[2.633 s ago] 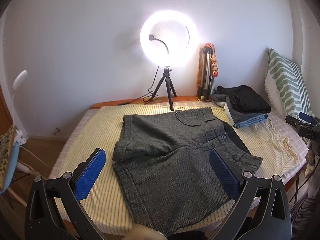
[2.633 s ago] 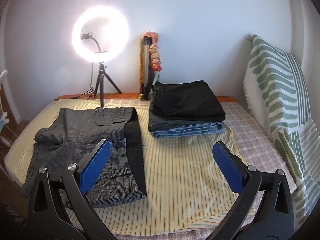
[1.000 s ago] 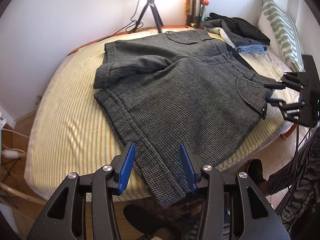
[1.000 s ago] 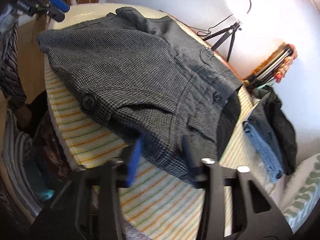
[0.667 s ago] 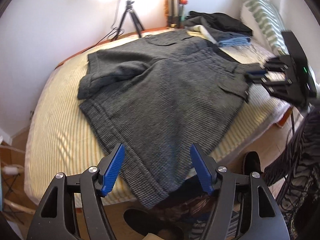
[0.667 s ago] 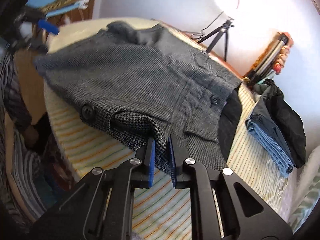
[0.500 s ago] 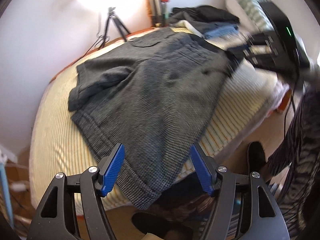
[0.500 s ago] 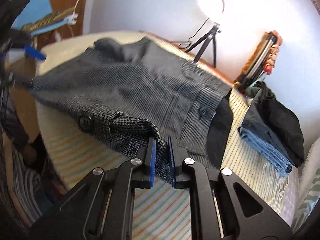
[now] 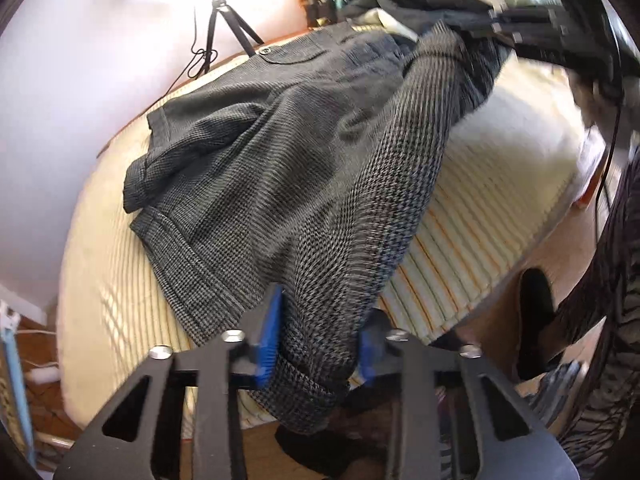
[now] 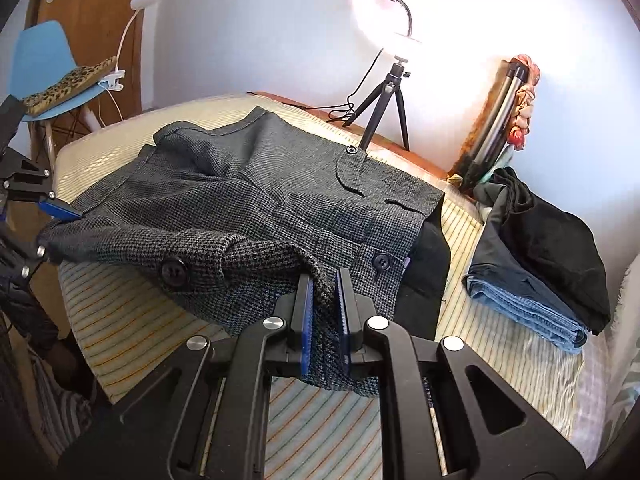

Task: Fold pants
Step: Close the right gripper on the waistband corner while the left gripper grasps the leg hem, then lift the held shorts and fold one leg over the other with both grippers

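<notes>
At the bottom centre of the left wrist view, the left claw is closing its blue pads on the hem of the grey houndstooth shorts, cloth bunched between them. At the bottom centre of the right wrist view, the right claw is clamped on the waistband corner. The shorts, with dark buttons and no readable label, stretch across the middle of the striped bed.

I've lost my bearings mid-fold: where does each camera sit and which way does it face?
Left wrist: on the left tongs, closing on the shorts hem, looking along the bed; a striped sleeve shows at right.
Right wrist: on the right tongs, clamped on the waistband, facing the ring light.
Shared: shorts, tripod, folded clothes; each sees the other tongs.
</notes>
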Action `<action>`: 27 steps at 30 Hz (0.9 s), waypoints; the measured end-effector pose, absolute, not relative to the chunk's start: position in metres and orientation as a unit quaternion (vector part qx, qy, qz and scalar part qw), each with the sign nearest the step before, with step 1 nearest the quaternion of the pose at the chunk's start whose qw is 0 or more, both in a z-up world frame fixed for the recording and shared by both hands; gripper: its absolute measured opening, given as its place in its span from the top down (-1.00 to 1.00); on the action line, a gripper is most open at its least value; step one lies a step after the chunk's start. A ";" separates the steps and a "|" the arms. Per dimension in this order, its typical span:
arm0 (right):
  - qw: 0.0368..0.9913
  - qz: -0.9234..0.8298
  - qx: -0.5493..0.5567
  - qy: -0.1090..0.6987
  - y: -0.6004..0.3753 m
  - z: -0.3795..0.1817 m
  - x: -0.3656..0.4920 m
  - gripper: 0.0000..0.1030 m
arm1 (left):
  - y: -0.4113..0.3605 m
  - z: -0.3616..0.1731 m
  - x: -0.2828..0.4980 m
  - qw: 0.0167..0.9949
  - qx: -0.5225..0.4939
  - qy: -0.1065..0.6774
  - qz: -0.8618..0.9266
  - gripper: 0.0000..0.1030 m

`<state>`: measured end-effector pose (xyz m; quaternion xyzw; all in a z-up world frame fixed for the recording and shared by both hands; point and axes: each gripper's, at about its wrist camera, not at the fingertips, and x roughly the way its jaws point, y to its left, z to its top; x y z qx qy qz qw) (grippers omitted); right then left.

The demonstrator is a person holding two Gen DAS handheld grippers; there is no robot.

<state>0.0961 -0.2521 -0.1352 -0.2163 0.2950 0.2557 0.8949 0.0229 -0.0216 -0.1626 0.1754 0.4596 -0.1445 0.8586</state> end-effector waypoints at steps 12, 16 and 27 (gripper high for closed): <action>0.915 0.237 -0.197 0.261 -0.264 -0.116 0.082 0.79 | 0.005 -0.095 0.033 0.914 0.110 0.360 -0.152 0.87; 0.924 0.228 -0.195 0.237 -0.263 -0.098 0.083 0.80 | 0.010 -0.076 0.052 0.925 0.106 0.333 -0.148 0.88; 0.935 0.201 -0.226 0.187 -0.244 -0.049 0.142 0.81 | 0.015 -0.029 0.125 0.938 0.140 0.289 -0.132 0.89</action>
